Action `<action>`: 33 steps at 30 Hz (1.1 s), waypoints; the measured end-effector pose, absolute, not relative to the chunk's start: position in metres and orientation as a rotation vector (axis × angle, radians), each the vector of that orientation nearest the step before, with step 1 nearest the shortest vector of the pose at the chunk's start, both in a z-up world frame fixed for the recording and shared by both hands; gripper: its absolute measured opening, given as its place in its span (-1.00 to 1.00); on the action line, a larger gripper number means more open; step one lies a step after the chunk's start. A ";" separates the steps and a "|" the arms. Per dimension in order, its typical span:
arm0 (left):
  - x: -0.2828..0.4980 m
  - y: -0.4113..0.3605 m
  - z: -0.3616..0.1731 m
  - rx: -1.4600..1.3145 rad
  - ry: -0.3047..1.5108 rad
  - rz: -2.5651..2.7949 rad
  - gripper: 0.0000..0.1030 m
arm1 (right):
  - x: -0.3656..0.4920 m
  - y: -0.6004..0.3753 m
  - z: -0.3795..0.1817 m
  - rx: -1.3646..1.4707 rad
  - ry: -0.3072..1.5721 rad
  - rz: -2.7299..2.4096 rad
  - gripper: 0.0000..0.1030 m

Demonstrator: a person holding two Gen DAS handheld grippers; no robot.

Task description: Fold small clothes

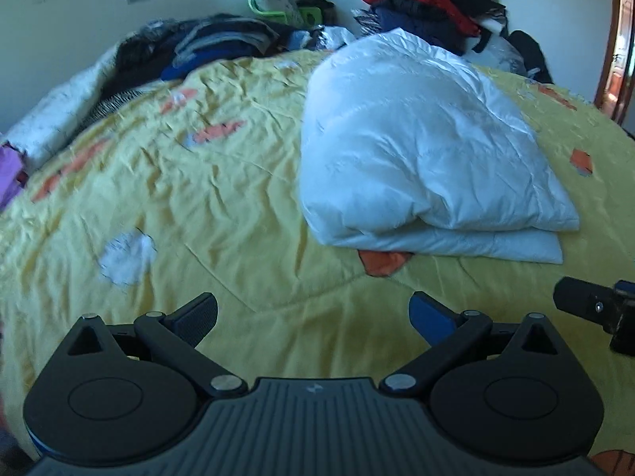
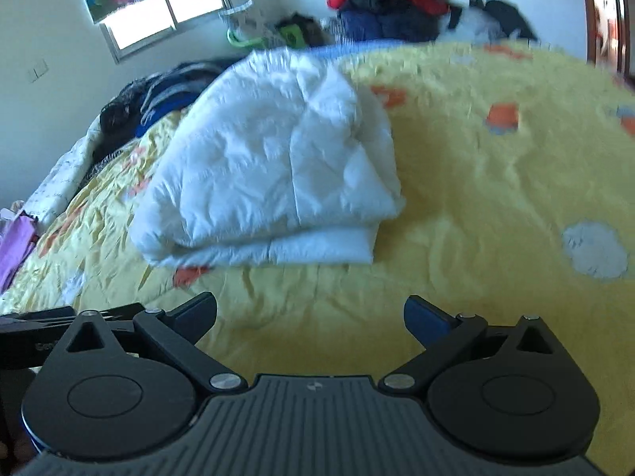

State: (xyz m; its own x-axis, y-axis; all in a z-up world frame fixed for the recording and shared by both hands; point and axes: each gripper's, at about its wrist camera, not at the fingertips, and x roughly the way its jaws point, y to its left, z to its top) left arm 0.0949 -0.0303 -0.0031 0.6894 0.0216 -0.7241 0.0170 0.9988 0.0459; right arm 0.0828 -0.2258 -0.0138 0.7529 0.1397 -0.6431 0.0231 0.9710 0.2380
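A puffy white garment [image 1: 420,146] lies folded on the yellow bedspread [image 1: 222,182], ahead and to the right of my left gripper [image 1: 313,313]. The left gripper is open, nothing between its fingers, held above bare bedspread short of the garment. In the right wrist view the same white garment [image 2: 274,166] sits ahead and left of my right gripper [image 2: 311,311], which is also open and holds nothing. Part of the right gripper's body [image 1: 595,309] shows at the right edge of the left wrist view.
Dark and blue clothes [image 1: 206,43] are heaped at the far left of the bed. A tall stack of red, navy and black clothes [image 1: 428,0] stands at the far right. A green basket [image 1: 274,8] sits below the window. Purple cloth [image 1: 10,174] lies at the left edge.
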 end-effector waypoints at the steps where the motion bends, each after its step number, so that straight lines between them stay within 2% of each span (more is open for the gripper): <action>1: 0.095 -0.031 -0.002 0.047 0.812 -0.002 1.00 | 0.083 -0.224 -0.014 0.220 0.716 0.049 0.99; 5: 0.095 -0.030 0.000 0.032 0.819 -0.010 1.00 | 0.081 -0.216 -0.019 0.214 0.771 -0.005 0.99; 33: 0.092 -0.031 0.015 0.029 0.860 -0.041 1.00 | 0.068 -0.204 -0.017 0.220 0.793 0.077 0.99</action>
State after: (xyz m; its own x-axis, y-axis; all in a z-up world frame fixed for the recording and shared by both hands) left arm 0.0920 -0.0309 0.0150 0.6515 -0.0242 -0.7583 0.0475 0.9988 0.0090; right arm 0.0680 -0.2036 -0.0173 0.7004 0.1507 -0.6977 0.0138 0.9744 0.2243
